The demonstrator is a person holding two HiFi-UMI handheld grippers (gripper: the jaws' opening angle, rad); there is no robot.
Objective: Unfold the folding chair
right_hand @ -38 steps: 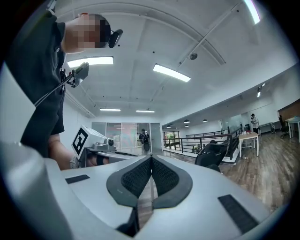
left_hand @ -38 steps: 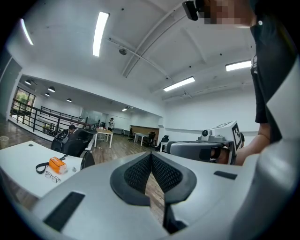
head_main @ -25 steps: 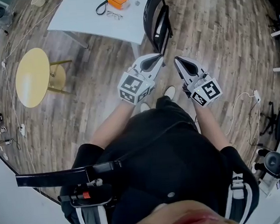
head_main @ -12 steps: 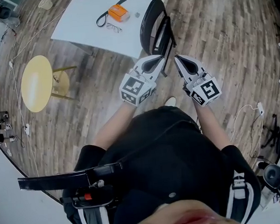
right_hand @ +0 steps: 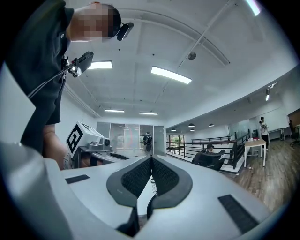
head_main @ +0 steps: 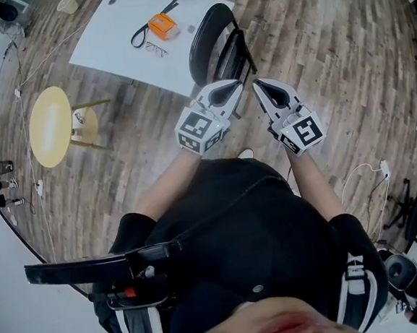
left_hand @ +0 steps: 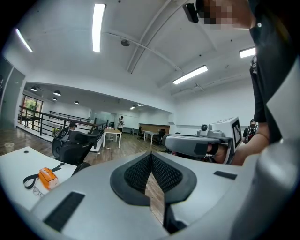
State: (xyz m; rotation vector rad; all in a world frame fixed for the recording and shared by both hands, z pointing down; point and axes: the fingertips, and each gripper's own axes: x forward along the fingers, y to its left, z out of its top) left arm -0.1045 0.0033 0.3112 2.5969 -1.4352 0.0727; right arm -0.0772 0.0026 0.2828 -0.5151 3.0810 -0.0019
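Biggest risk: the folding chair [head_main: 211, 42] (black, folded flat) stands on end at the far side, apparently propped against the near right corner of the white tabletop [head_main: 110, 40]. Pull on one part only and the whole thing prob. slides along that edge or tips onto the wood floor [head_main: 329, 50] instead of opening, as smooth boards give its feet little to bite on.

Second risk: a claw pinched btwn seat and back as the frame scissors open, or a thin tube slipping out mid-swing.

Both claws are clenched on nothing, so neither can take hold until it opens. The left claw [head_main: 236, 87] has its tip just on the near side of the chair's lower frame, w/ the right claw [head_main: 258, 85] just beside it to the right. Whether either touches the chair I can't tell. Each gripper view shows the pads pressed together, left [left_hand: 138, 171] and right [right_hand: 136, 176].

Around: the tabletop itself is the main obstacle, since the seat needs room to swing toward the near side, and the person's shoe [head_main: 245, 153] is right there.

- Far left: a round yellow side table [head_main: 49, 125], well apart.
- Near right: a white cable [head_main: 354, 171] on the floor, a trip hazard if stepping back.
- On the tabletop, near the chair: an orange box [head_main: 161, 26], a black strap [head_main: 139, 36] and glasses [head_main: 156, 49]. A knock to the table could shift them.
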